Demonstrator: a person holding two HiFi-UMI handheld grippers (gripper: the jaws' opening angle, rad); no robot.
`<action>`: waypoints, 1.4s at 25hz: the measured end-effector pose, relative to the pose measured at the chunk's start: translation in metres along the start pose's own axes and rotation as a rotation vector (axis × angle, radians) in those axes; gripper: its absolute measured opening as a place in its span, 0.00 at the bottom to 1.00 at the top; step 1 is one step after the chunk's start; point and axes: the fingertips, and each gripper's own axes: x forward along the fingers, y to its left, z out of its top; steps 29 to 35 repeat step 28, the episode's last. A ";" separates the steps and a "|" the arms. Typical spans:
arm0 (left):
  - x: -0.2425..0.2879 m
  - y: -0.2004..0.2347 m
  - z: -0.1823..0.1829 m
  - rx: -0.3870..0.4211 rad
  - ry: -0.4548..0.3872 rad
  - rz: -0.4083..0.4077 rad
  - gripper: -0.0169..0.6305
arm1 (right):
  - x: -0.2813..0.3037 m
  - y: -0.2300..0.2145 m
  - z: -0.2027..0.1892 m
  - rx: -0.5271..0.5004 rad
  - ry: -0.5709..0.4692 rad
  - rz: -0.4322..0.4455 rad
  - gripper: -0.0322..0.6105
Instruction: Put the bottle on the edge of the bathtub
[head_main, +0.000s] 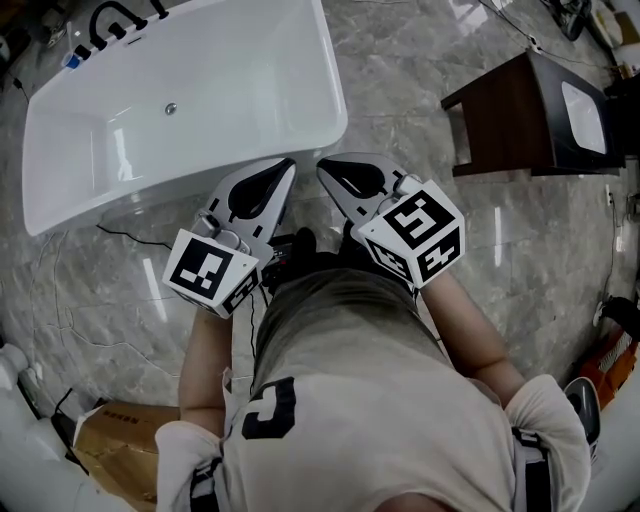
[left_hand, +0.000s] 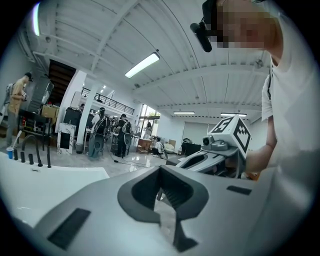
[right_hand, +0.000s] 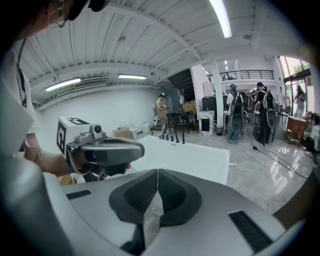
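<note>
No bottle shows in any view. The white bathtub (head_main: 335, 100) stands on the marble floor at the upper left, empty, with a black faucet (head_main: 115, 20) at its far end. I hold both grippers side by side just short of its near corner. My left gripper (head_main: 290, 163) is shut with nothing between its jaws, and so is my right gripper (head_main: 322, 166). In the left gripper view the left gripper (left_hand: 160, 169) has its jaws together, the tub (left_hand: 45, 185) to its left. In the right gripper view the right gripper (right_hand: 157, 172) is closed too, before the tub (right_hand: 190, 160).
A dark wooden stand (head_main: 520, 110) with a white basin sits at the right. A cardboard box (head_main: 115, 440) lies at the lower left, and a thin cable (head_main: 130, 237) runs over the floor by the tub. People stand far off in the hall.
</note>
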 end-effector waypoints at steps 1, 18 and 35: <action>0.000 0.001 0.001 -0.001 -0.001 0.000 0.11 | 0.000 -0.001 0.000 0.001 0.000 -0.002 0.09; 0.006 -0.001 0.001 0.009 0.015 -0.011 0.11 | 0.004 0.000 0.000 -0.012 0.003 0.013 0.09; 0.007 0.000 0.003 0.005 0.014 -0.009 0.11 | 0.004 -0.002 0.002 -0.014 0.006 0.014 0.09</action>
